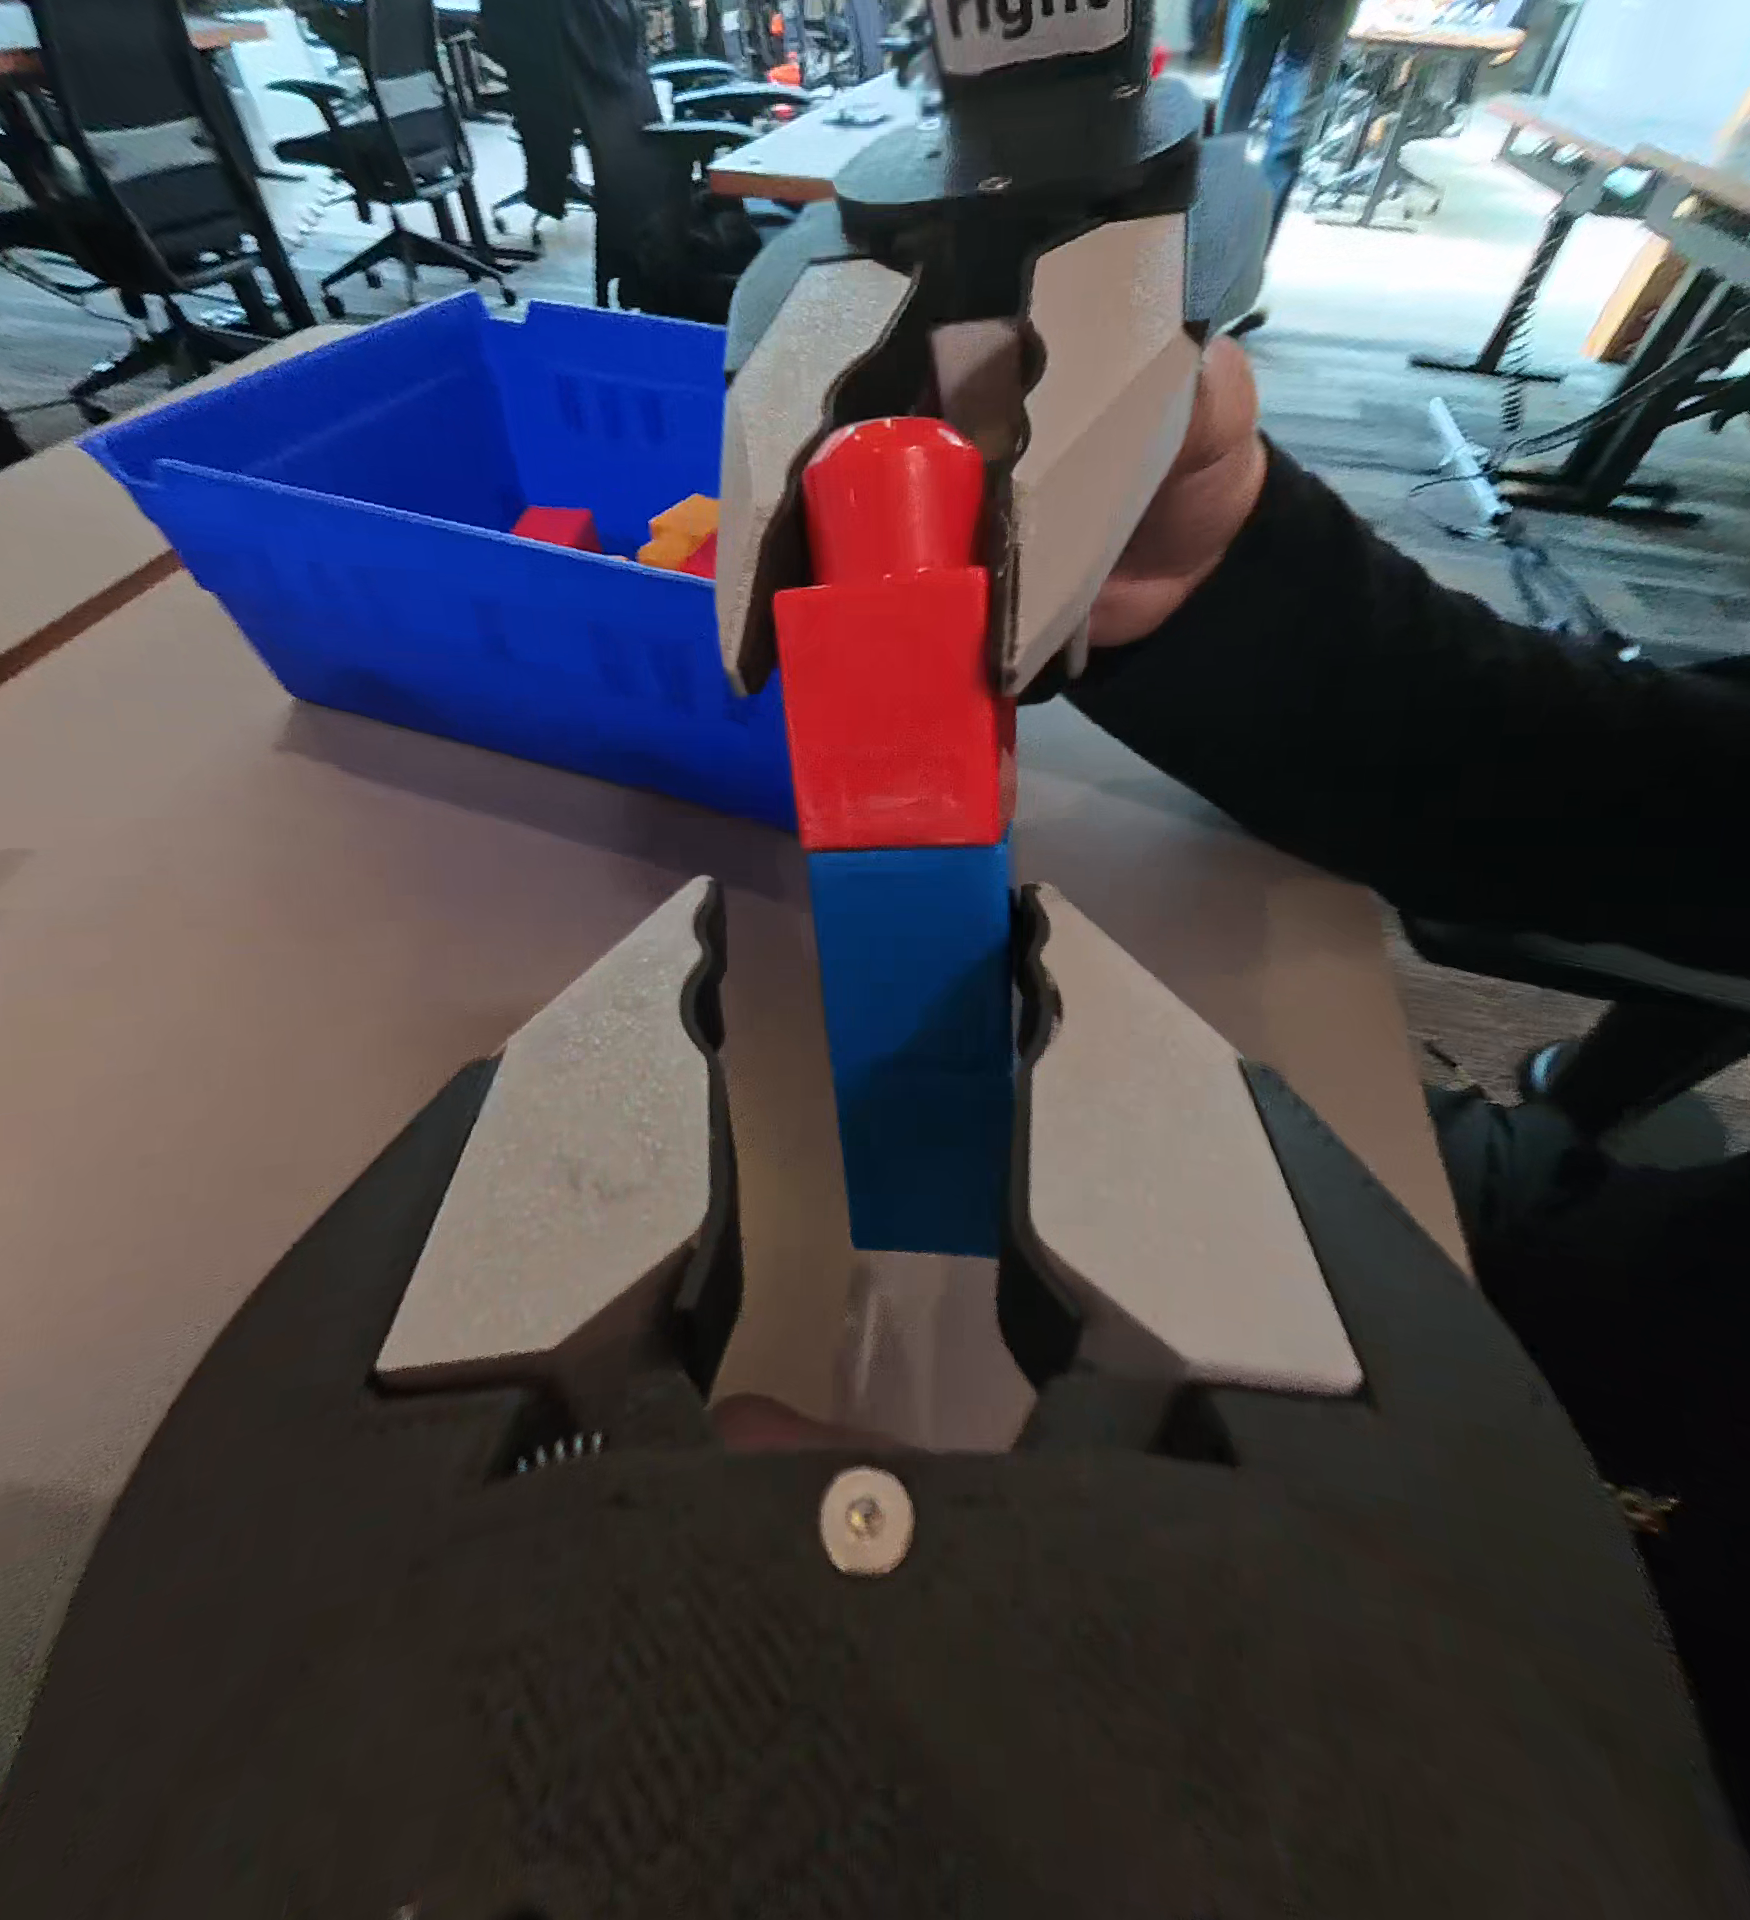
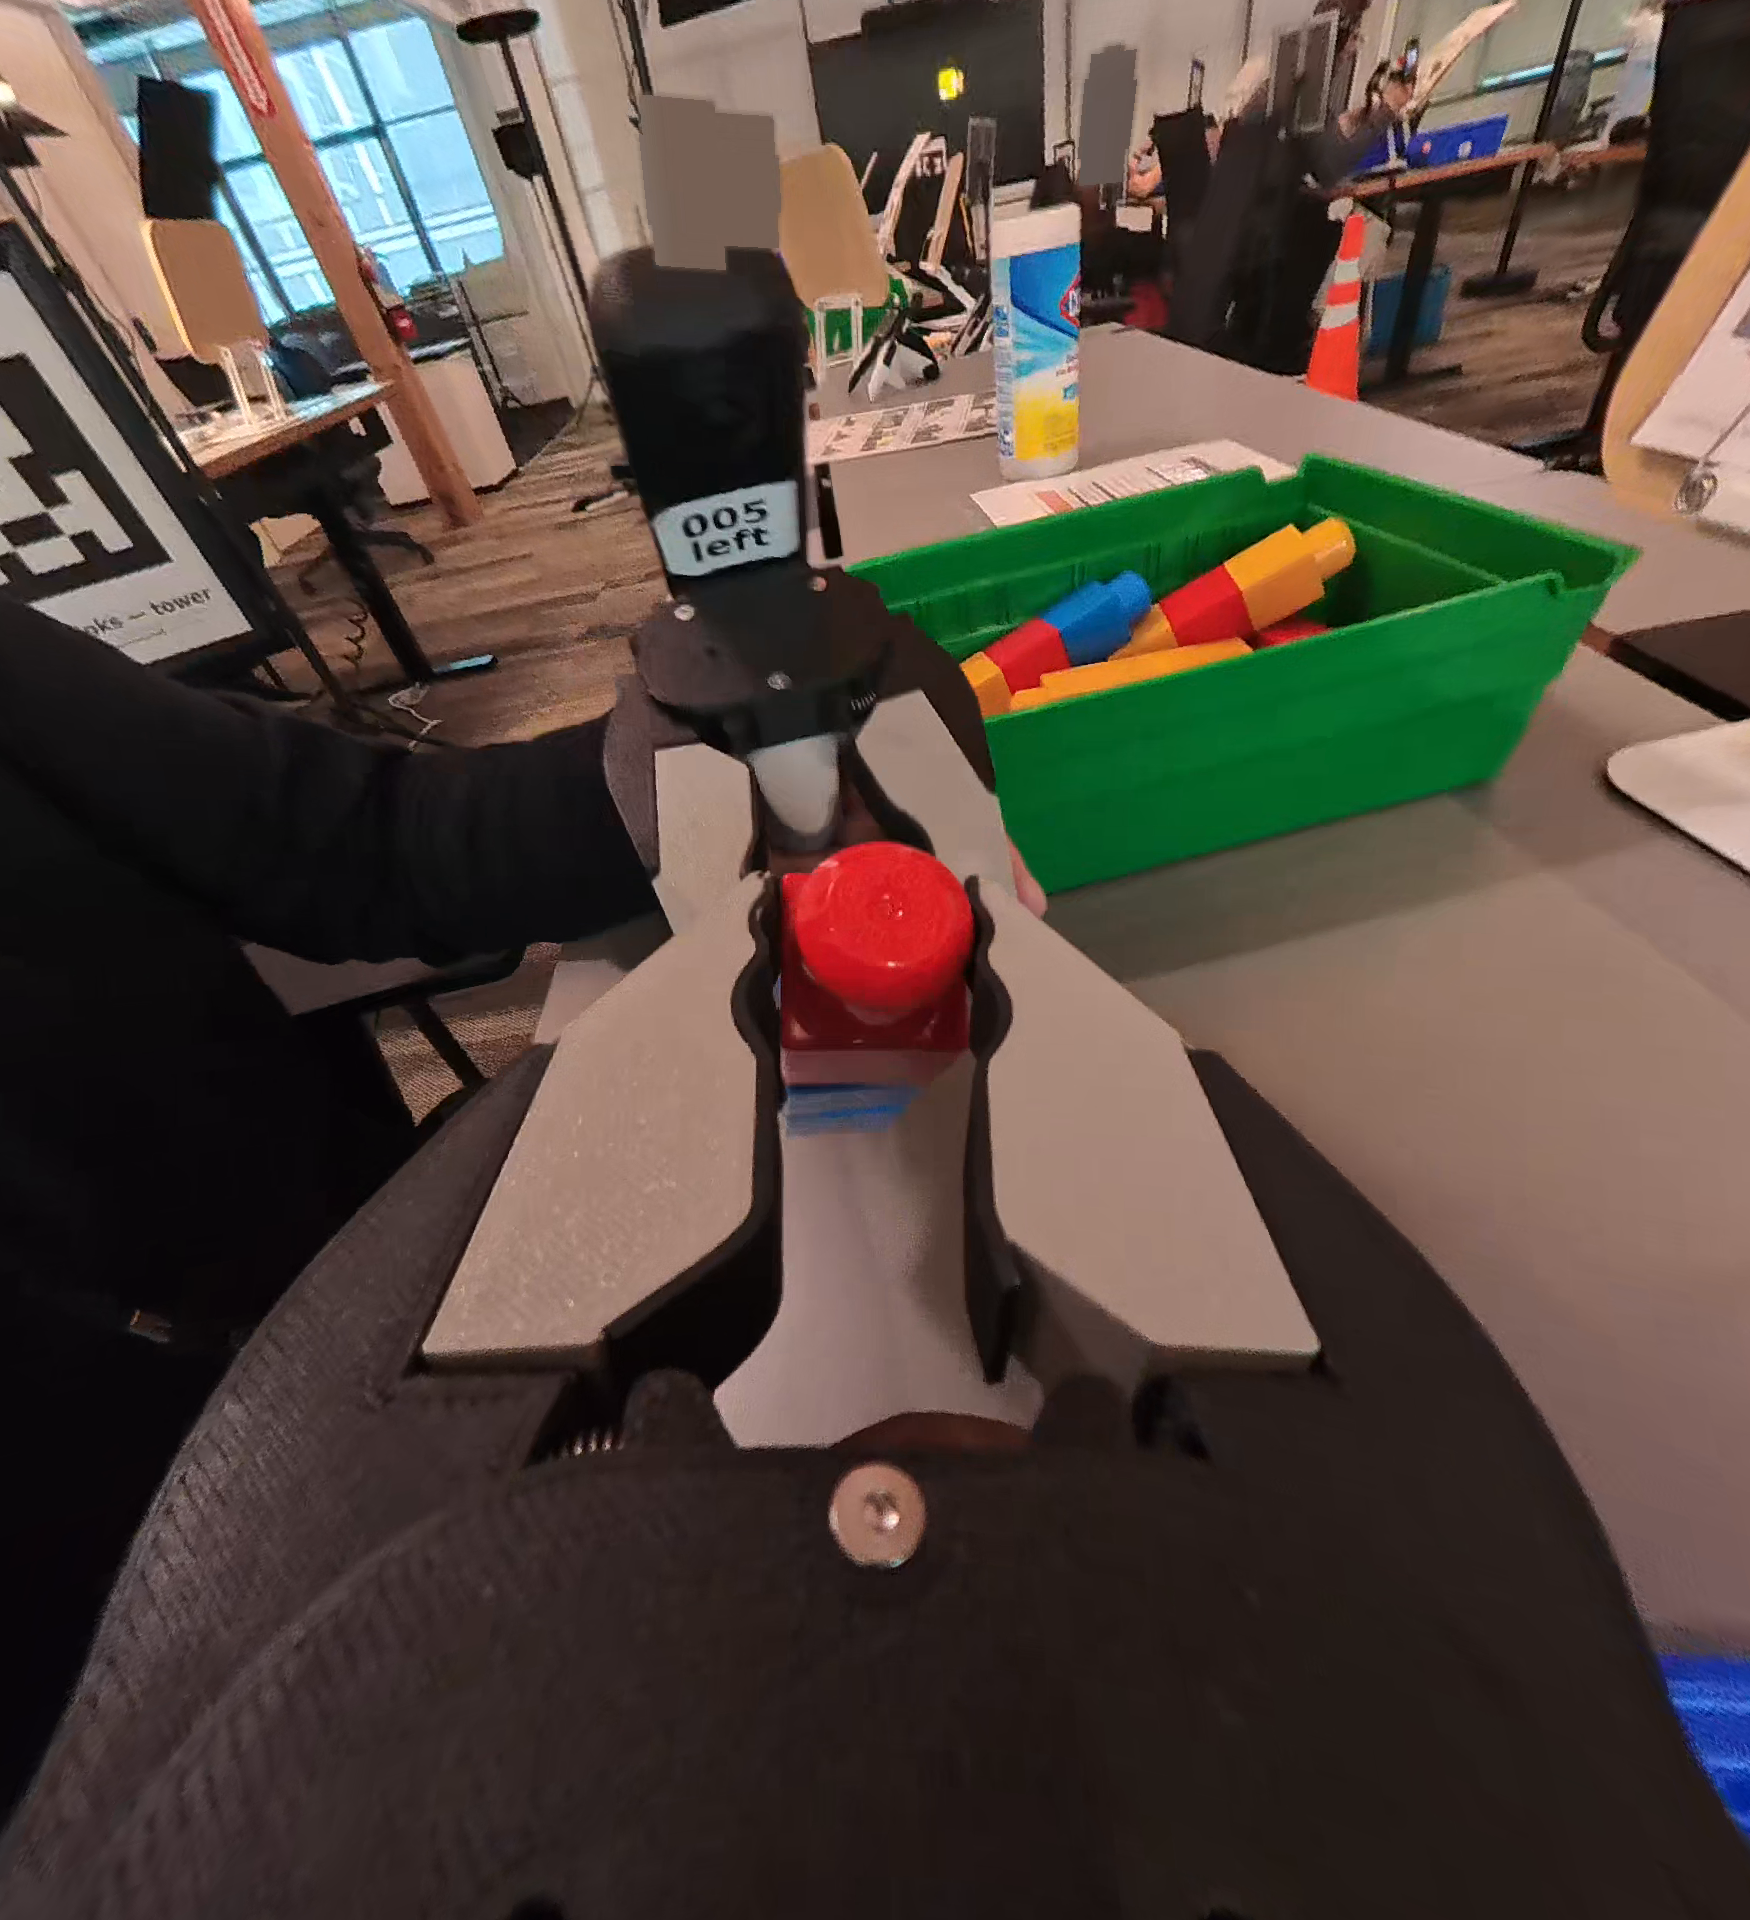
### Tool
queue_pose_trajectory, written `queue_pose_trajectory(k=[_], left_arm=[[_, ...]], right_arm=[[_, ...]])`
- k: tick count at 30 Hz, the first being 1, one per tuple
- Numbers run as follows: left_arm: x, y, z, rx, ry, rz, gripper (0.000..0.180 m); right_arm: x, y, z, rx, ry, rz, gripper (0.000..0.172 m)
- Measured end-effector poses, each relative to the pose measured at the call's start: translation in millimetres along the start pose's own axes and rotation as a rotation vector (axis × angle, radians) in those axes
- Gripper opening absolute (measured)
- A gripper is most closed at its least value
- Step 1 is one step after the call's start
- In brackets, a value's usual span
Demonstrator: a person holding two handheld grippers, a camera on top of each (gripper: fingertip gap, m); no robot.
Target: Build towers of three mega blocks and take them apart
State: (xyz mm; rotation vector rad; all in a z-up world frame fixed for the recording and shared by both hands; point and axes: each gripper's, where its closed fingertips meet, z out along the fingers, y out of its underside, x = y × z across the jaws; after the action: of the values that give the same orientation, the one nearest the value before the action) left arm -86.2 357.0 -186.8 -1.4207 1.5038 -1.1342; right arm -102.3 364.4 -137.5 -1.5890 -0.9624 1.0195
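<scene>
My right gripper point(image 2: 876, 966) clamps the red block point(image 1: 886, 717) atop the blue block point(image 1: 918, 1039), mid-table beside the blue bin point(image 1: 414, 582); left gripper point(image 1: 866, 977) spread, not pinching. Re-grip blue squarely, then pull straight.

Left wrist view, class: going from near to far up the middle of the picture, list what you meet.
Left gripper, open around the tower → blue block → red block → right gripper clamped on the red block → office chairs beyond the table.
</scene>
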Motion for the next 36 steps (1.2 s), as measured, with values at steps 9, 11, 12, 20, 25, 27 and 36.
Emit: queue_pose_trajectory(k=[9, 11, 12, 20, 25, 27, 36], left_arm=[[17.1, -3.5, 18.1, 0.046, 0.092, -0.033, 0.034], [13.8, -6.4, 15.2, 0.061, 0.087, -0.045, 0.034], [12.9, -7.7, 13.5, 0.067, 0.083, -0.04, 0.034], [16.6, -10.7, 10.5, 0.078, 0.112, -0.08, 0.034], [20.7, -15.4, 12.0, 0.113, 0.141, -0.124, 0.04], [19.0, -13.2, 14.0, 0.096, 0.115, -0.106, 0.035], [0.0, -4.2, 18.4, 0.022, -0.037, -0.096, 0.034]], right_arm=[[-10.3, -12.9, 13.3, 0.079, -0.018, -0.025, 0.028], [-5.5, -15.7, 8.5, 0.108, -0.014, 0.02, 0.033], [-3.4, -14.5, 6.8, 0.103, -0.019, 0.046, 0.044], [-12.7, 0.7, 18.8, 0.013, -0.074, 0.039, 0.034], [-15.1, -15.6, 14.3, 0.13, -0.129, 0.094, 0.034], [-13.6, -13.9, 16.5, 0.125, -0.114, 0.081, 0.034], [7.2, -8.0, 12.5, 0.069, 0.04, 0.022, 0.033]])
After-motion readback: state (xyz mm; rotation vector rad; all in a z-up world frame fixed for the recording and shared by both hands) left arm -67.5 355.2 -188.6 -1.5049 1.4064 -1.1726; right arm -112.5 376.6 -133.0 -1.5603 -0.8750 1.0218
